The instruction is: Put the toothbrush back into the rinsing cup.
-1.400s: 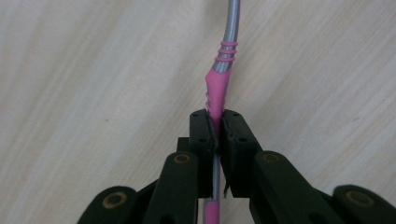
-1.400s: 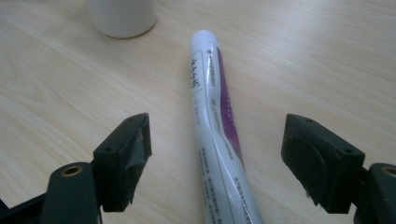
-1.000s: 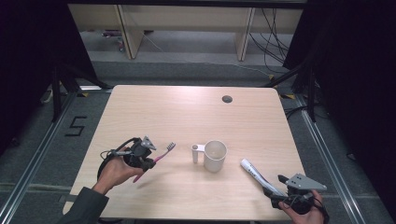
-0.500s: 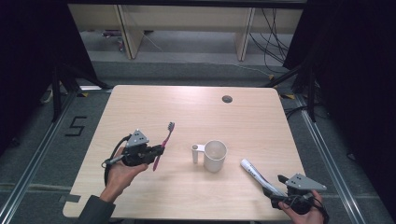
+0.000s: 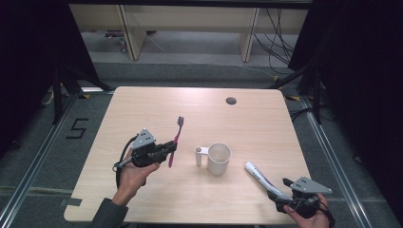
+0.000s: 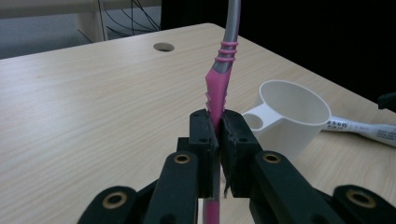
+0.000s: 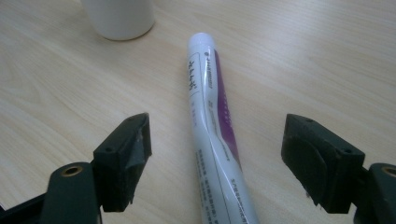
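Right now the left gripper (image 5: 167, 148) is clenched on a pink toothbrush (image 5: 175, 140), its pads pinching the pink handle low down, so that the brush stands nearly upright above the wooden table (image 5: 142, 109) with the bristle head at the top. From the left gripper view the toothbrush (image 6: 219, 88) rises straight out of the closed jaws, its grey neck running off the top edge. Just to the right of it on the table stands a white cup (image 5: 218, 158) with a short handle pointing toward the left gripper. Nearer the table's right front corner lies a white toothpaste tube (image 5: 259, 176) with purple print. The right gripper (image 7: 217, 158) is released, its jaws spread wide to either side of the tube's rear part, neither pad touching it; the tube's cap end points toward the cup.
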Demonstrator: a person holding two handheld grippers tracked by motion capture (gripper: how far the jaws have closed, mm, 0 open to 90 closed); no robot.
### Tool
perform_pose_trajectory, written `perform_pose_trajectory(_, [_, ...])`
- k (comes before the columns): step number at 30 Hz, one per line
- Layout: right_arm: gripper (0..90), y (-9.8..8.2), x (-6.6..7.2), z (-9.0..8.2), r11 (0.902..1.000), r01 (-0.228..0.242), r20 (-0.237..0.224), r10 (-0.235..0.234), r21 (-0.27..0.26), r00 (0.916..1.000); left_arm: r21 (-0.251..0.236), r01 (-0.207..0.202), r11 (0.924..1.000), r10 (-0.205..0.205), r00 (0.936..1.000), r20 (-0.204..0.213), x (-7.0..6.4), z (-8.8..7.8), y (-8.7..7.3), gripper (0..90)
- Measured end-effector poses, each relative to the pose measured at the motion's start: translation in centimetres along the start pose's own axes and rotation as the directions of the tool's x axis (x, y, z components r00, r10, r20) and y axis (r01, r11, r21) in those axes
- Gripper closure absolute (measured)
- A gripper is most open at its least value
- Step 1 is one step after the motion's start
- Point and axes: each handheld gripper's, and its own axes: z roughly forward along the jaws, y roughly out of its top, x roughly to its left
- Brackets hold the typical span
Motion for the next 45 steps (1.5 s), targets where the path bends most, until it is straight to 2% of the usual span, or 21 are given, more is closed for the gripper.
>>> perform_pose_trajectory(1, [25.3, 0.0, 0.0, 0.0, 0.9999, -0.012, -0.012, 0.012, 0.004, 0.9999, -0.016, -0.002, 0.9999, 0.002, 1.0000, 0.002, -0.1, 0.1, 0.1, 82.8])
perform_pose_trajectory(2, [25.2, 0.0, 0.3, 0.0, 0.9982, -0.056, -0.026, 0.056, 0.021, 0.9981, -0.021, -0.002, 0.9998, 0.002, 1.0000, -0.002, -0.2, 0.1, 0.2, 82.7])
perform_pose_trajectory(3, [25.2, 0.0, 0.4, 0.0, 0.9980, -0.059, -0.026, 0.060, 0.022, 0.9979, -0.023, -0.007, 0.9997, 0.007, 1.0000, 0.000, -0.2, 0.1, 0.3, 82.8])
perform_pose_trajectory(8, [25.2, 0.0, 0.2, 0.0, 0.9985, -0.052, -0.025, 0.052, 0.019, 0.9983, -0.078, -0.021, 0.9967, 0.020, 0.9998, -0.007, -0.7, 0.4, 0.9, 82.8])
perform_pose_trajectory(9, [25.2, 0.0, 0.1, 0.1, 0.9994, -0.033, -0.031, 0.033, 0.013, 0.9990, -0.086, -0.021, 0.9961, 0.021, 0.9998, -0.006, -0.7, 0.5, 1.1, 82.7])
perform_pose_trajectory(10, [25.2, 0.0, 0.1, 0.1, 0.9994, -0.033, -0.031, 0.033, 0.013, 0.9990, -0.097, -0.025, 0.9950, 0.025, 0.9997, -0.002, -0.8, 0.5, 1.2, 82.7])
perform_pose_trajectory(11, [25.3, 0.0, 0.0, 0.0, 0.9998, -0.019, -0.014, 0.019, 0.007, 0.9997, -0.103, -0.024, 0.9944, 0.024, 0.9997, 0.000, -0.8, 0.6, 1.3, 82.7])
perform_pose_trajectory(14, [25.3, 0.0, 0.0, 0.0, 0.9998, -0.020, -0.015, 0.020, 0.008, 0.9997, -0.131, -0.027, 0.9911, 0.029, 0.9995, 0.011, -1.1, 1.0, 1.7, 82.8])
perform_pose_trajectory(15, [25.2, 0.0, 0.1, 0.0, 0.9992, -0.035, -0.028, 0.035, 0.019, 0.9990, -0.134, -0.030, 0.9905, 0.032, 0.9994, 0.015, -1.3, 1.1, 1.8, 82.7])
perform_pose_trajectory(16, [25.3, 0.0, 0.0, -0.1, 0.9998, -0.019, -0.017, 0.019, 0.011, 0.9997, -0.140, -0.033, 0.9897, 0.036, 0.9992, 0.015, -1.4, 1.3, 1.9, 82.7])
perform_pose_trajectory(23, [25.3, 0.0, -0.1, -0.1, 0.9999, -0.016, -0.011, 0.016, 0.005, 0.9998, -0.184, -0.045, 0.9818, 0.052, 0.9982, 0.031, -2.0, 2.5, 2.7, 82.8])
perform_pose_trajectory(30, [25.2, 0.0, -0.1, -0.1, 0.9997, -0.025, -0.014, 0.025, 0.005, 0.9996, -0.215, -0.045, 0.9756, 0.057, 0.9973, 0.047, -2.7, 3.3, 3.3, 82.8])
perform_pose_trajectory(32, [25.2, -0.1, 0.1, -0.1, 0.9986, -0.052, -0.021, 0.052, 0.011, 0.9984, -0.221, -0.050, 0.9739, 0.061, 0.9971, 0.046, -2.8, 3.6, 3.3, 82.7])
perform_pose_trajectory(33, [25.3, 0.0, -0.1, -0.1, 0.9998, -0.019, -0.011, 0.019, 0.000, 0.9998, -0.223, -0.044, 0.9738, 0.057, 0.9971, 0.051, -2.8, 3.7, 3.3, 82.7])
perform_pose_trajectory(36, [25.2, -0.1, -0.1, -0.1, 0.9998, -0.020, -0.016, 0.020, 0.007, 0.9997, -0.226, -0.042, 0.9732, 0.055, 0.9971, 0.053, -2.9, 4.2, 3.3, 82.7])
perform_pose_trajectory(37, [25.2, -0.1, 0.1, -0.1, 0.9991, -0.042, -0.018, 0.042, 0.006, 0.9990, -0.232, -0.034, 0.9721, 0.049, 0.9971, 0.059, -3.0, 4.3, 3.2, 82.7])
perform_pose_trajectory(40, [25.2, 0.0, -0.1, -0.1, 0.9998, -0.020, -0.016, 0.020, 0.004, 0.9997, -0.232, -0.037, 0.9720, 0.053, 0.9967, 0.061, -3.1, 4.6, 3.2, 82.7])
perform_pose_trajectory(41, [25.2, -0.1, 0.2, -0.1, 0.9985, -0.052, -0.024, 0.052, 0.014, 0.9984, -0.231, -0.038, 0.9721, 0.054, 0.9966, 0.063, -3.2, 4.8, 3.2, 82.7])
perform_pose_trajectory(42, [25.2, -0.1, 0.2, -0.1, 0.9985, -0.052, -0.024, 0.052, 0.014, 0.9984, -0.229, -0.036, 0.9727, 0.051, 0.9967, 0.063, -3.3, 4.9, 3.2, 82.7])
perform_pose_trajectory(45, [25.3, 0.0, -0.2, -0.1, 1.0000, -0.003, -0.002, 0.003, -0.005, 1.0000, -0.228, -0.033, 0.9732, 0.050, 0.9962, 0.071, -3.3, 5.3, 3.0, 82.7])
